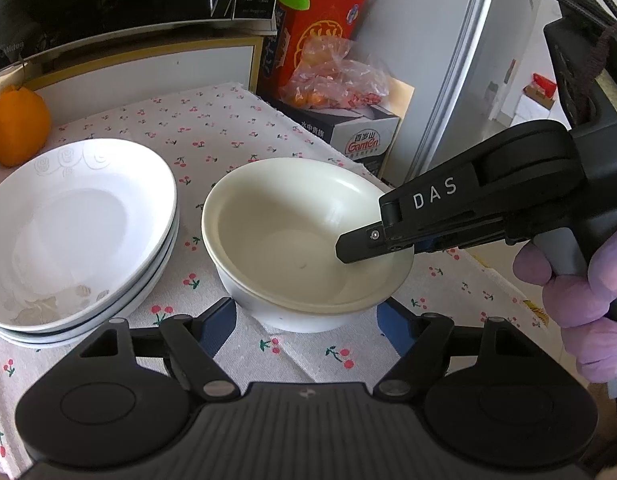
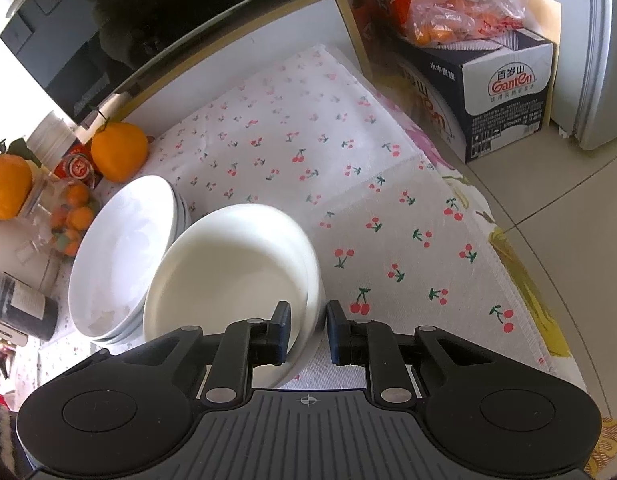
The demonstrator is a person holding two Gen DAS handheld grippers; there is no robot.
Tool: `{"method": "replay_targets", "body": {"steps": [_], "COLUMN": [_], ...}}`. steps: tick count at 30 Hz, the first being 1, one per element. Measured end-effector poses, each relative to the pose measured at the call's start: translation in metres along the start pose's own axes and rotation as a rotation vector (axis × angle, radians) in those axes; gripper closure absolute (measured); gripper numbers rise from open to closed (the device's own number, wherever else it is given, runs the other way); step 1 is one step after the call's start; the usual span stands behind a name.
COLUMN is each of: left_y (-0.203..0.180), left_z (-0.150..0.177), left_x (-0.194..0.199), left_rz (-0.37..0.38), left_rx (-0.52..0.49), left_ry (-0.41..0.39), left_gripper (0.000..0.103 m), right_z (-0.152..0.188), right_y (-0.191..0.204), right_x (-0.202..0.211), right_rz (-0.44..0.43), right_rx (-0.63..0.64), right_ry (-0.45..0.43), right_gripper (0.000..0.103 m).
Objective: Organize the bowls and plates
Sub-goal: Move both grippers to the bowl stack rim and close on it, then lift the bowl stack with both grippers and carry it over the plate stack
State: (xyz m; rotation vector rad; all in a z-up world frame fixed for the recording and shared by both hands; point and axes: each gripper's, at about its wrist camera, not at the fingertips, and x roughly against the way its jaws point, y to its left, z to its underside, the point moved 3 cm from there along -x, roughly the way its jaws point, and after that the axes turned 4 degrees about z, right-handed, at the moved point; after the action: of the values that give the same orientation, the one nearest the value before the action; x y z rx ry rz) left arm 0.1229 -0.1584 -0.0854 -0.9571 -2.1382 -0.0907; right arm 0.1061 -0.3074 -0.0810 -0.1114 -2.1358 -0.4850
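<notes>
Straddling the near rim of the cream bowl stack (image 2: pixel 232 276) with my right gripper (image 2: pixel 307 328), I have one finger inside and one outside, jaws parted and not pinching. Just left of that stack on the cherry-print cloth (image 2: pixel 388 216) sits the white plate stack (image 1: pixel 74 232), rims nearly touching. My left gripper (image 1: pixel 304 320) hangs spread wide on the stack's near side, holding nothing.

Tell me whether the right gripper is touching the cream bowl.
Cannot tell. In the right wrist view the right gripper straddles the cream bowl rim; neither view plainly shows contact or a gap.
</notes>
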Motion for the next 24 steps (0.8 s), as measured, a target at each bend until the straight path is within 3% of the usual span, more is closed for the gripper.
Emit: {"method": "replay_targets", "body": {"steps": [15, 24], "left_y": [0.011, 0.038], "left_z": [-0.023, -0.03], "left_x": [0.037, 0.058], "left_rz": [-0.026, -0.088], "left_rx": [0.027, 0.041], "left_ry": [-0.056, -0.054], "left_gripper": [0.028, 0.028], "right_z": [-0.024, -0.034], "right_y": [0.035, 0.074], "right_x": [0.033, 0.021], "right_rz": [-0.085, -0.148], "right_rx": [0.038, 0.036], "right_ry": [-0.077, -0.07], "right_gripper": [0.084, 0.084]}}
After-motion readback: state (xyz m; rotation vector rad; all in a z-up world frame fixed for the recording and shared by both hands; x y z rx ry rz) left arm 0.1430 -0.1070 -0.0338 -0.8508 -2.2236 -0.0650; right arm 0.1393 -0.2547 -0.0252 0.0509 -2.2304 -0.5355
